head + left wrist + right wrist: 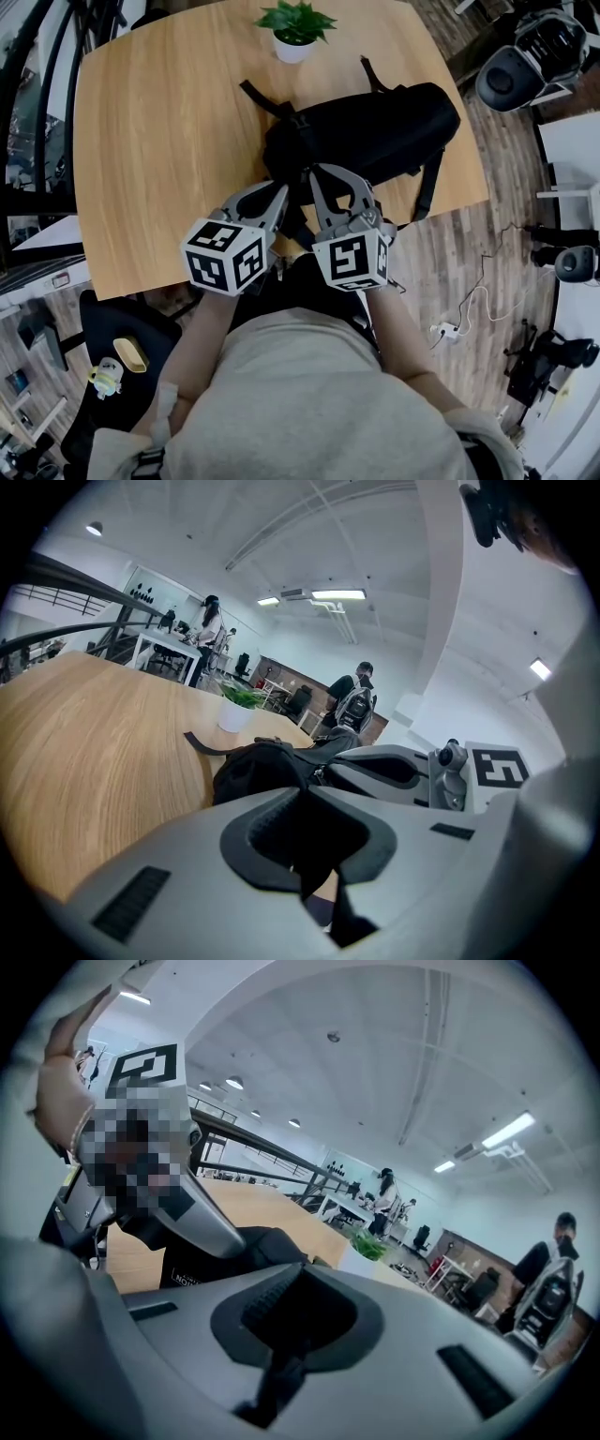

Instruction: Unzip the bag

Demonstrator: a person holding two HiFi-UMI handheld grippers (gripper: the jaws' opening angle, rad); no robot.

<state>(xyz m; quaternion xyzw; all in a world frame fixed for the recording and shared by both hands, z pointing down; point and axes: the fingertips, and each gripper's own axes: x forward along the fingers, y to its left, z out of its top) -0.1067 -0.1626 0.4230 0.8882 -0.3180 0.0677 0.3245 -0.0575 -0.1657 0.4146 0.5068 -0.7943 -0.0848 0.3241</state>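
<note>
Bag [375,127] is lying flat on table [159,122], straps trailing off both sides. Plant [295,33] is standing just beyond the bag's far side, apart from it.

Both tools are working at the bag's near end, side by side and almost touching. Left gripper [278,194] is pinching a fold of the bag's black fabric, and the left gripper view is showing the jaws nearly together on it. Right gripper [323,173] is sitting just beside it on the bag, jaws pressed together. A thin dark strip is showing in the seam between them, too small to tell what. Both grippers are pointing slightly downward over the bag.
</note>
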